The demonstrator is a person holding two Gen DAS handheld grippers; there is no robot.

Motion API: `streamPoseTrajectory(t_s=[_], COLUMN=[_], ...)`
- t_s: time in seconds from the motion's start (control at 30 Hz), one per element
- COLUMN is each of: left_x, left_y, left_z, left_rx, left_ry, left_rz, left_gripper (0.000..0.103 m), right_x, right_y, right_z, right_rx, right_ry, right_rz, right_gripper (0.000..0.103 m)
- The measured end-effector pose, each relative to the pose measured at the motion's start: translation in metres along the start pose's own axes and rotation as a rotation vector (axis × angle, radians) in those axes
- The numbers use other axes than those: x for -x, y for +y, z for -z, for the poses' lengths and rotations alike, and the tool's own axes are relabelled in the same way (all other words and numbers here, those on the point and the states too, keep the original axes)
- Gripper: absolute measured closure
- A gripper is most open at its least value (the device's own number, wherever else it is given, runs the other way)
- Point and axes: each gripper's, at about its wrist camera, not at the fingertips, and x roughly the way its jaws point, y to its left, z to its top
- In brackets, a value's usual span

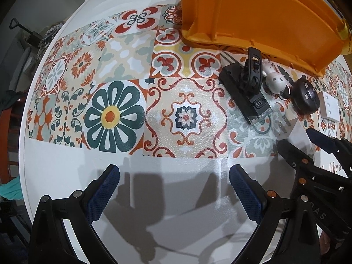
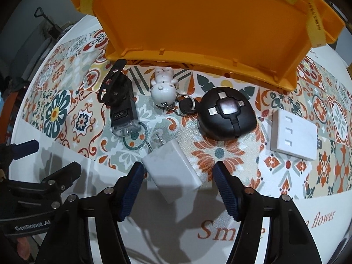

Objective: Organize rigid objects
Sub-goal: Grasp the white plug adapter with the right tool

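A white plug charger point(image 2: 172, 171) lies on the patterned mat between the fingers of my right gripper point(image 2: 177, 189), which is open around it without gripping. Behind it lie a black bike light point(image 2: 122, 107), a white pig keychain point(image 2: 164, 88), a round black cable adapter point(image 2: 227, 114) and a white wall switch point(image 2: 293, 134). An orange bin point(image 2: 204, 26) stands at the back. My left gripper point(image 1: 173, 189) is open and empty over the bare white table edge, left of the objects. The left wrist view also shows the bike light point(image 1: 246, 90), keychain point(image 1: 275, 80) and adapter point(image 1: 305, 98).
The round white table point(image 1: 66, 176) carries a tile-patterned mat point(image 1: 123, 101). The orange bin point(image 1: 253, 17) also shows in the left wrist view at the back right. The other gripper point(image 1: 312, 154) shows at the right edge there. Clutter lies beyond the table at the left.
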Motion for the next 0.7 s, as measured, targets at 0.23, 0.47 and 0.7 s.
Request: streamPoseTrajectory(t_s=[0.23, 0.47, 0.7], left_x=[0.001, 0.003, 0.007], left_y=[0.003, 0.003, -0.004], left_z=[-0.002, -0.009, -0.020], left_rx=[-0.015, -0.077, -0.204], left_ry=[-0.026, -0.067, -0.138], left_rz=[0.013, 0.024, 0.048], left_gripper=[0.001, 0.001, 0.001], right_x=[-0.003, -0.004, 0.004], right_y=[0.007, 0.008, 0.003], right_z=[-0.003, -0.004, 0.003], right_rx=[0.017, -0.013, -0.050], right_ry=[-0.023, -0.036, -0.050], right_rz=[0.015, 0.012, 0.017], right_gripper=[0.054, 0.060, 0.062])
